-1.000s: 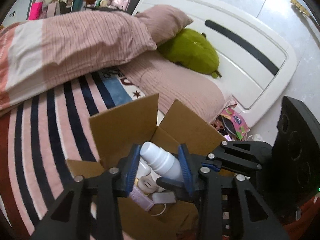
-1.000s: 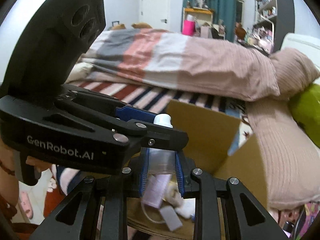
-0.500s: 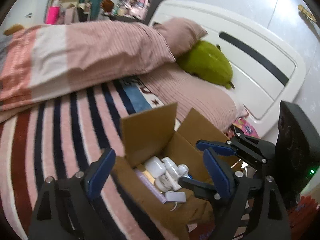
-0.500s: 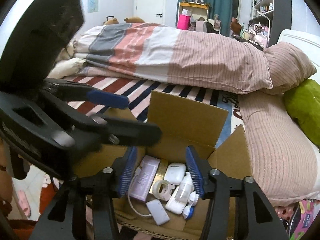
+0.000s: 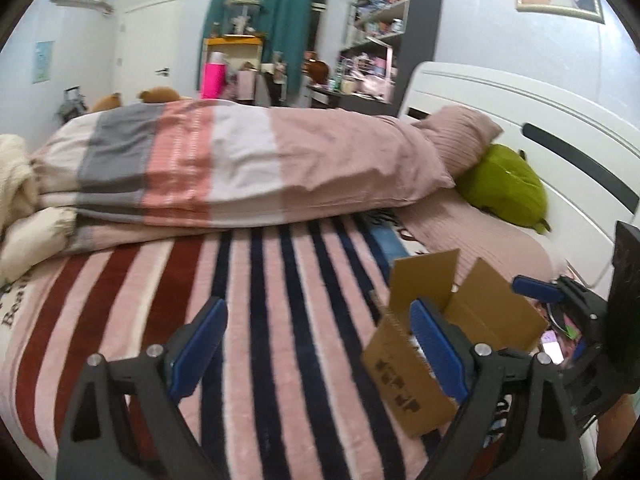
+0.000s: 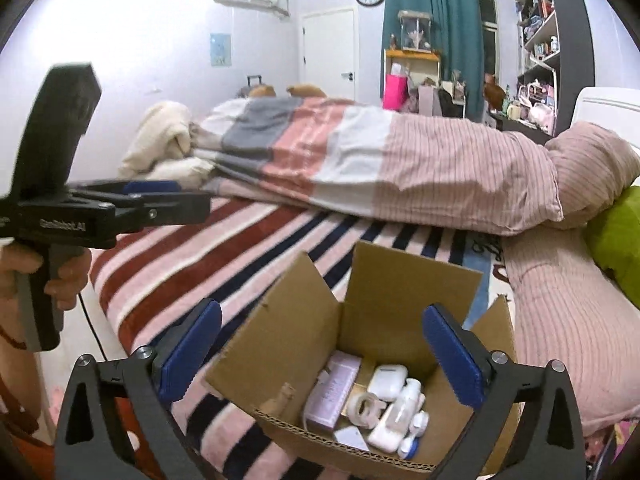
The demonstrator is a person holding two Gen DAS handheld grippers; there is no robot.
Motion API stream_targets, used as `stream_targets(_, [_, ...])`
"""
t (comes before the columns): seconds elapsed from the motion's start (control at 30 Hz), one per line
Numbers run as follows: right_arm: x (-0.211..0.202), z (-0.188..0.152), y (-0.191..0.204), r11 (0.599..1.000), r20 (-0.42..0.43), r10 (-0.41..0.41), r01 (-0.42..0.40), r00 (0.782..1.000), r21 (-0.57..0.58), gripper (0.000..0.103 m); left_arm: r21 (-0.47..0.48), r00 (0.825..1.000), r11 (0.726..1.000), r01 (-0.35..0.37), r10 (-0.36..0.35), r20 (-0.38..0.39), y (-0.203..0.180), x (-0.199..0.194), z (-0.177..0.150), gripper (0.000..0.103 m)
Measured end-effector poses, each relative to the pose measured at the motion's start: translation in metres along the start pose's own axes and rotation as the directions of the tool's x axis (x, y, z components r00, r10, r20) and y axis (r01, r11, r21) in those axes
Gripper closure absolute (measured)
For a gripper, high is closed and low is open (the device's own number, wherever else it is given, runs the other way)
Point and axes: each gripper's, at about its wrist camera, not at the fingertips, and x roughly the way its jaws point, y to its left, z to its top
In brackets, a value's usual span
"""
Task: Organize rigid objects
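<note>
An open cardboard box [image 6: 384, 280] stands on the striped blanket near the bed's near edge. Inside it lie a white bottle [image 6: 398, 412], a white earbud case [image 6: 387, 377], a pink box [image 6: 334, 390], a tape roll [image 6: 362, 404] and a small white card [image 6: 352, 436]. My right gripper [image 6: 324, 358] is open and empty, above the box's near side. My left gripper [image 5: 320, 344] is open and empty, over the blanket left of the box [image 5: 404, 372]. The left gripper also shows in the right wrist view [image 6: 160, 200], held off to the left.
The striped blanket [image 5: 248, 304] covers the bed. A folded duvet [image 5: 240, 168] lies across the far side. A pink pillow [image 5: 456, 136] and green plush [image 5: 504, 188] sit by the white headboard [image 5: 560, 120]. Shelves and clutter stand beyond.
Both grippers let go of the white bottle, which now lies in the box. Both opened wide and drew back and up. The left gripper swung away to the left.
</note>
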Motion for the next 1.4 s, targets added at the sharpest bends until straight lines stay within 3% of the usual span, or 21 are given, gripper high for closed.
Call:
stream_targets(0.2, [-0.007, 0.002, -0.001, 0.998, 0.030, 0.058, -0.059, 0.998, 0.038, 0.002, -0.008, 0.999, 0.999, -0.041, 0.041, 0.008, 0.012, -0.009, -0.008, 0.012])
stream_targets(1.4, [-0.010, -0.002, 0.009, 0.998, 0.009, 0.037, -0.037, 0.999, 0.055, 0.002, -0.016, 0.997, 0.997, -0.076, 0.076, -0.003, 0.016, -0.010, -0.015, 0.012])
